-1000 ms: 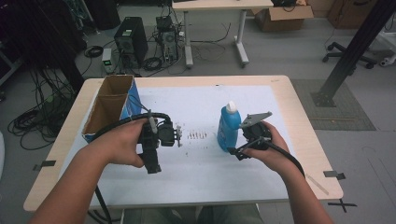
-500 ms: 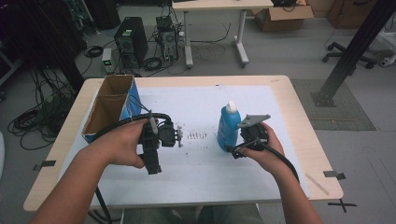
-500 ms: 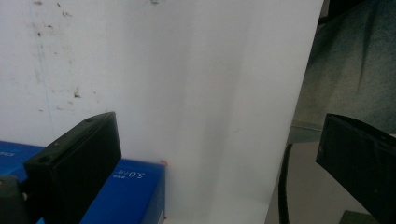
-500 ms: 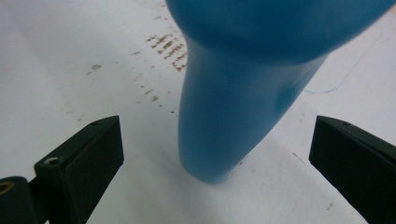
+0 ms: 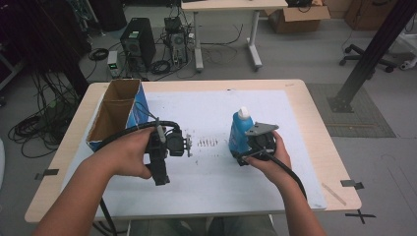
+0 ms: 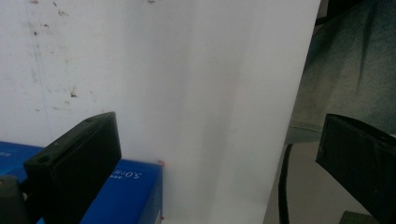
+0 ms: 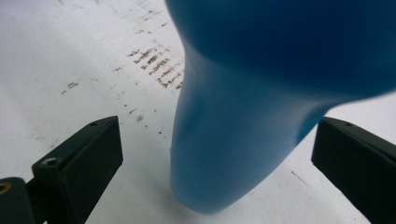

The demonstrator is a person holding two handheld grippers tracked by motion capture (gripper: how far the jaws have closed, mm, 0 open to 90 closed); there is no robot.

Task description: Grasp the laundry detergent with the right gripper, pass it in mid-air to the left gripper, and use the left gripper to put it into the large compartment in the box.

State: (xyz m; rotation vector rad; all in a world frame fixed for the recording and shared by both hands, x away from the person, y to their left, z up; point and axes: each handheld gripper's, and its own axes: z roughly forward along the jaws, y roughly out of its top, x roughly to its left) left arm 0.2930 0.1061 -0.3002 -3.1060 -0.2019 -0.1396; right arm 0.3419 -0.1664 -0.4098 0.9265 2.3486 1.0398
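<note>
The right gripper (image 5: 246,147) sits on the right part of the table, and its two black jaws are wide apart. A blue bottle (image 5: 241,132) stands upright between them, but the jaws do not touch it; in the right gripper view there is a gap on each side of the bottle (image 7: 243,116). The right hand (image 5: 273,157) holds this gripper from the near side.

The left gripper (image 5: 184,145) is held by the left hand (image 5: 125,157) near the middle of the table, and it points to the right. Its jaws are also wide apart with nothing between them, as the left gripper view shows.

A white sheet (image 5: 275,113) covers most of the wooden table (image 5: 314,108). A short row of dark marks (image 5: 207,142) lies on the sheet between the two grippers. An open cardboard box (image 5: 115,115) with blue sides stands at the far left of the table. Nothing stands between the grippers and the bottle.

In the left gripper view a blue box corner (image 6: 135,186) carries small white print that looks like "5.0" turned upside down. The rest is too small to read.

The bottle is bright blue with a white cap (image 5: 242,112) on top. It looks smooth and plain, and it gets narrower toward the bottom in the right gripper view. Beyond the table, a black computer tower (image 5: 137,42) and loose cables (image 5: 34,128) sit on the floor.
</note>
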